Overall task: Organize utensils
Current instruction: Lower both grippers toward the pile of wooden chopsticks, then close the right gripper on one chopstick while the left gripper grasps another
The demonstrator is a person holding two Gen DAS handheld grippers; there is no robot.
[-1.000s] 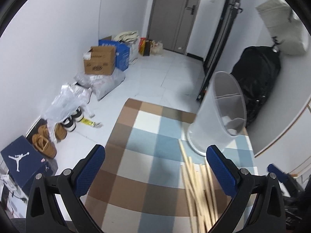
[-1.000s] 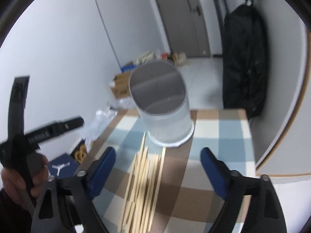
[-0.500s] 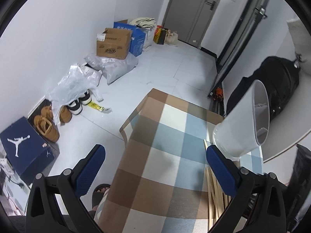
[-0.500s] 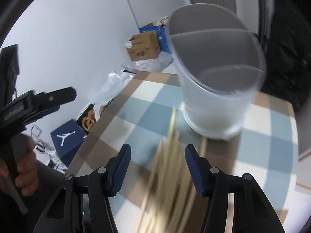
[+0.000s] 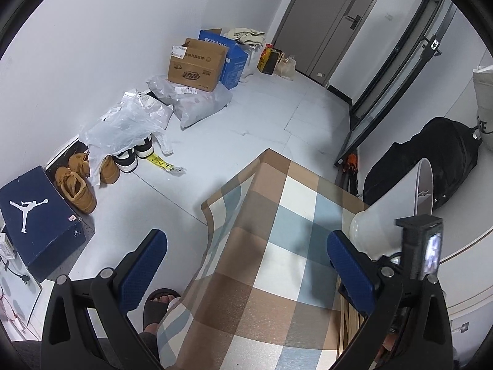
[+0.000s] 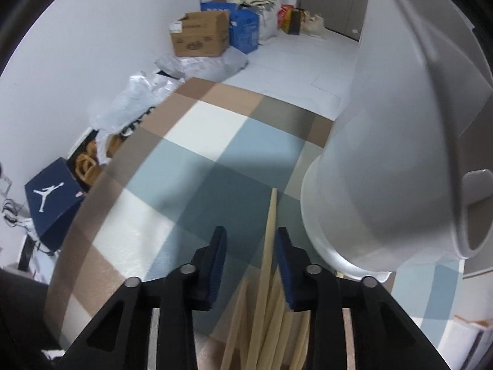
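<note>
Right tongs [image 6: 250, 254]: the two blue-padded fingers stand partly closed, with one wooden chopstick [image 6: 267, 248] running up between them. Contact between the pads and this chopstick cannot be confirmed; a gap shows on the left side. The chopstick rises out of a bundle of chopsticks [image 6: 271, 333] lying on the checked tablecloth [image 6: 172, 191] that covers the bench, near the bench's right edge. Just right of the tongs, a translucent white utensil holder [image 6: 379, 185] stands on the cloth, close beside the bundle; a divider inside it is visible.

Left tongs [image 5: 246, 268]: the fingers are spread wide apart and hold nothing. They hover above the near left part of the bench. In the left wrist view, the utensil holder [image 5: 391, 206] appears at the bench's right edge, with the chopstick ends [image 5: 348, 323] showing below the right finger.

Beyond the bench's left edge, on the floor: a sandalled foot [image 5: 160, 305], a navy shoe box [image 5: 37, 215], tan shoes [image 5: 77, 185], plastic bags [image 5: 129, 123] and a cardboard box [image 5: 197, 64].
</note>
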